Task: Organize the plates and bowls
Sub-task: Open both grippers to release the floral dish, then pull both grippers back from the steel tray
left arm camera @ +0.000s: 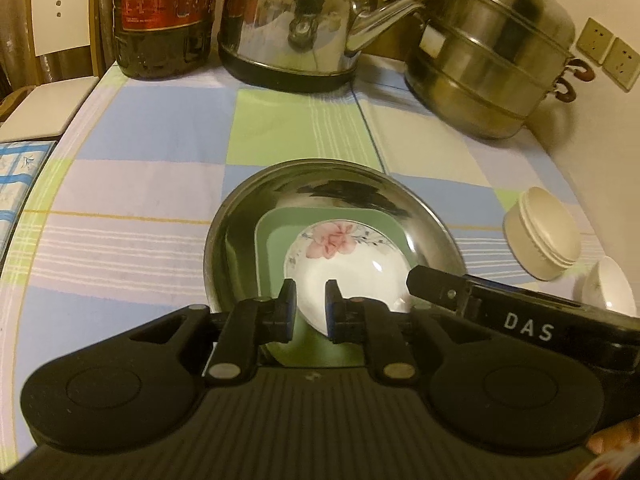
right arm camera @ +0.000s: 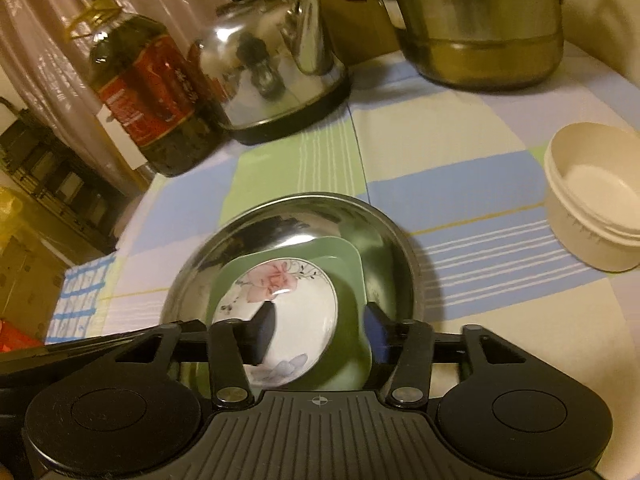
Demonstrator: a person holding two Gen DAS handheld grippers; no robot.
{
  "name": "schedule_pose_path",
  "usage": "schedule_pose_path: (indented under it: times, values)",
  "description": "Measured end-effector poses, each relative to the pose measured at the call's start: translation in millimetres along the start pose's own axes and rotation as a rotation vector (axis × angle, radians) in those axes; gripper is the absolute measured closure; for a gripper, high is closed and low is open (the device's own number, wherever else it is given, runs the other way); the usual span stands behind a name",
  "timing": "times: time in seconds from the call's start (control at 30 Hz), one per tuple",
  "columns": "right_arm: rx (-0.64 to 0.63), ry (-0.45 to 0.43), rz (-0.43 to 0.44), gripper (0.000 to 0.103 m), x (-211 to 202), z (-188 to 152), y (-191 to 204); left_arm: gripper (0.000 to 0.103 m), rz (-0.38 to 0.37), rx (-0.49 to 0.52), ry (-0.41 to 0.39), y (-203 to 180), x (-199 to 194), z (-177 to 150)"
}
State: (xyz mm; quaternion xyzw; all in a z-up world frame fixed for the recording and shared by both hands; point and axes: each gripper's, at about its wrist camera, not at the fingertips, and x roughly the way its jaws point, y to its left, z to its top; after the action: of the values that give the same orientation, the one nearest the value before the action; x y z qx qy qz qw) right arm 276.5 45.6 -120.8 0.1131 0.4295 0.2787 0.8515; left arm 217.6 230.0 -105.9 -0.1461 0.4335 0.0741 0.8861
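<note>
A steel basin (left arm camera: 256, 200) (right arm camera: 280, 216) sits on the checked tablecloth. Inside it lies a green square plate (left arm camera: 276, 240) (right arm camera: 348, 264), and on that a white floral dish (left arm camera: 352, 264) (right arm camera: 296, 300). My left gripper (left arm camera: 311, 300) hovers over the near rim of the floral dish, its jaws a narrow gap apart and empty. My right gripper (right arm camera: 320, 324) is open, its jaws spread either side of the floral dish and the green plate's edge. It shows in the left wrist view (left arm camera: 480, 300) at the basin's right rim.
A cream plastic bowl (left arm camera: 544, 236) (right arm camera: 596, 200) and a small white bowl (left arm camera: 608, 288) stand to the right. At the back stand an oil bottle (left arm camera: 160, 20) (right arm camera: 148, 92), a kettle (left arm camera: 296, 20) (right arm camera: 272, 68) and a steamer pot (left arm camera: 492, 52) (right arm camera: 480, 24).
</note>
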Motion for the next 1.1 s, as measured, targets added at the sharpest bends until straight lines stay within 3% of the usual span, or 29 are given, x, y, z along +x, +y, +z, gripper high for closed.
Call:
schedule_pose_path:
  times: [0.33,0.77,1.1]
  values:
    - [-0.014,-0.018,0.033,0.034,-57,-21,-5,0.074,-0.018,0.006,-0.004,-23,-49,-30]
    - [0.001,-0.028,0.037,0.028,-133,-57,-18,0.074,0.002,0.037,-0.027,-50,-109,-81]
    - [0.008,-0.013,-0.012,0.026,-186,-87,-34,0.074,-0.020,0.096,-0.019,-83,-144,-119]
